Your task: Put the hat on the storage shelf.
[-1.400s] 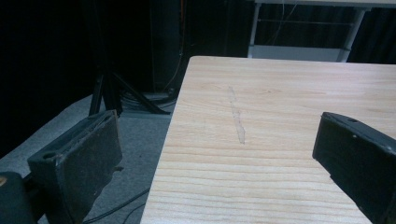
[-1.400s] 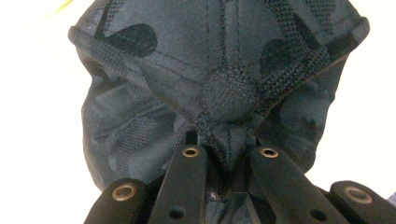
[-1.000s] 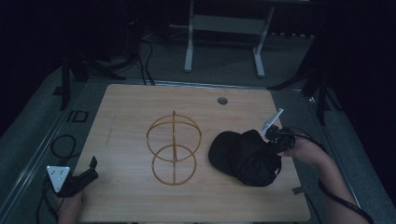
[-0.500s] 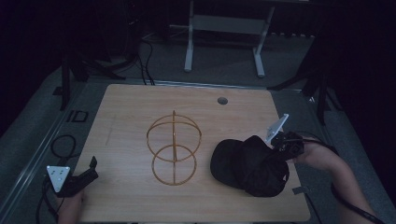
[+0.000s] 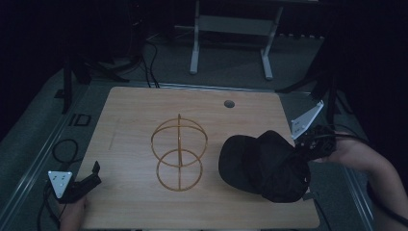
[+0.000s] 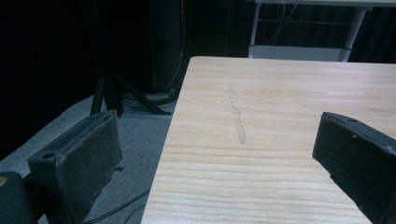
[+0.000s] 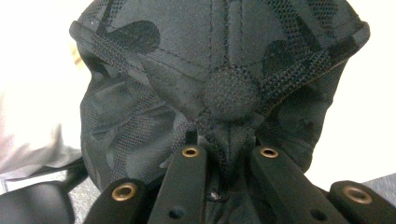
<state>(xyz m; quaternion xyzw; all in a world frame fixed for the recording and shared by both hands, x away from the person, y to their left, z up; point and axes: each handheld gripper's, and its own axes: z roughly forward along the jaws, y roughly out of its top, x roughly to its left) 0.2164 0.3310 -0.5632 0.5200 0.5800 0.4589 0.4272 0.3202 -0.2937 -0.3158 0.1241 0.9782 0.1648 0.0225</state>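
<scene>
A dim room swallows the floor around the light wooden table [image 5: 144,120], and the far background past its back edge is hard to make out beyond a pale metal stand frame [image 5: 231,43]. The person's right forearm is cut off at the lower right corner of the high view, and the left hand [image 5: 73,215] shows only partly at the bottom edge. The right gripper [image 7: 229,151] reaches in from the table's right edge, its jaws pinched nearly together on a fold of the black mesh-and-fabric baseball cap [image 5: 267,166] just below the crown button [image 7: 229,93]; the fingertips are buried in the fabric. The cap lies crumpled on the right near part of the table, beside the thin golden wire stand of two hoops on an upright rod [image 5: 179,153] at the centre. The left gripper [image 5: 91,175] rests at the near left corner, jaws spread wide and holding nothing.
</scene>
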